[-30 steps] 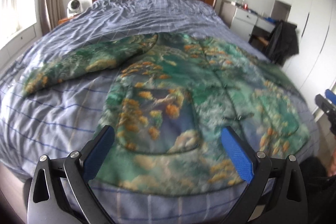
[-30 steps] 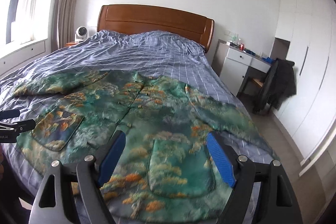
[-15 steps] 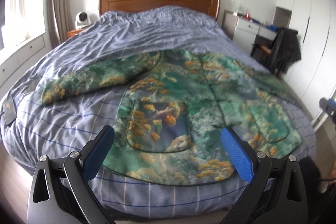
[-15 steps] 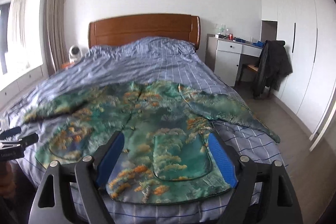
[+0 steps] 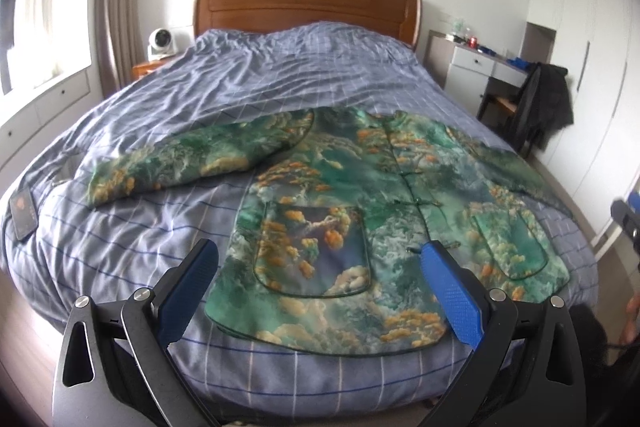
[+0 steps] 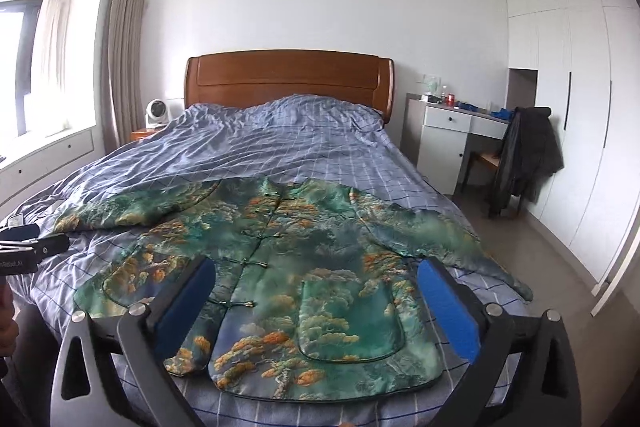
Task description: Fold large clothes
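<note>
While the green-and-orange brocade jacket (image 6: 304,267) lies flat, collar toward the headboard, at the blue checked bed's (image 5: 200,115) foot edge, both wide-open empty grippers, left gripper (image 5: 320,283) and right gripper (image 6: 316,301), hover over its hem, each nearest its own sleeve

White-walled bedroom, wooden headboard (image 6: 288,75), curtained window (image 6: 24,43), white wardrobe (image 6: 572,115).

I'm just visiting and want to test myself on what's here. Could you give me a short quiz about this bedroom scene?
1. True or false: the patterned jacket lies folded in half on the bed.
2. What hangs over the chair by the desk? A) dark coat B) towel C) bag
3. The small white fan stands on which side of the headboard in the picture?

Key: 1 false, it lies spread flat with sleeves out. 2 A, dark coat. 3 left.
</note>
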A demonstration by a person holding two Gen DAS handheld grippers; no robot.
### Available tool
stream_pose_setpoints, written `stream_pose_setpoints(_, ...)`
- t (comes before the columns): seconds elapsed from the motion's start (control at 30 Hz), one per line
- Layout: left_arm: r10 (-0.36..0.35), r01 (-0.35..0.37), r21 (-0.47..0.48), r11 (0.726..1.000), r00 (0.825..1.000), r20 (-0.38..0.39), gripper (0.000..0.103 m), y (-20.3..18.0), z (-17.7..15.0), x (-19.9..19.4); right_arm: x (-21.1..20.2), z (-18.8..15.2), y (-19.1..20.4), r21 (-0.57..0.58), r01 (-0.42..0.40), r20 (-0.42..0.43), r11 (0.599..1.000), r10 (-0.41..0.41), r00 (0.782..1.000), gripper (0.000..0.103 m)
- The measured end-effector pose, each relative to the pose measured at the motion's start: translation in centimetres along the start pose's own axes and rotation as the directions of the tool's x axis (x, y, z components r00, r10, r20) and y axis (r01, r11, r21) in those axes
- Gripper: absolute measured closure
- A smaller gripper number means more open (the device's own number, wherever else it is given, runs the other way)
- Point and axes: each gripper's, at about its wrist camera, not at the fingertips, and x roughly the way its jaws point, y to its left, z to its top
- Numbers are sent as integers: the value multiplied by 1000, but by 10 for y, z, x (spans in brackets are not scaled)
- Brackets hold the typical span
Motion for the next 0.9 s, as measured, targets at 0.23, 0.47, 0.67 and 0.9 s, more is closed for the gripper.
stream_pose_setpoints(0.23, -35, 33, 215, 976, 999, 6, 2, -17, -2, 0, 5, 1, 10, -82, -40, 22, 996, 42, 999, 0)
stream_pose_setpoints(0.47, -171, 183, 146, 972, 981, -89, 2, -11, 4, 21, 29, -17, 11, -63, -100, -133, 993, 91, 987, 0)
stream_pose_setpoints(0.67, -91, 101, 117, 988, 992, -87, 2, -17, -2, 36, 42, -17, 6, -62, -74, -182, 995, 62, 981, 0)
stream_pose_setpoints(0.9, -47, 51, 83, 995, 998, -43, 1, -11, 11, 35, 50, -14, -10, 29, -112, -180, 993, 116, 977, 0)
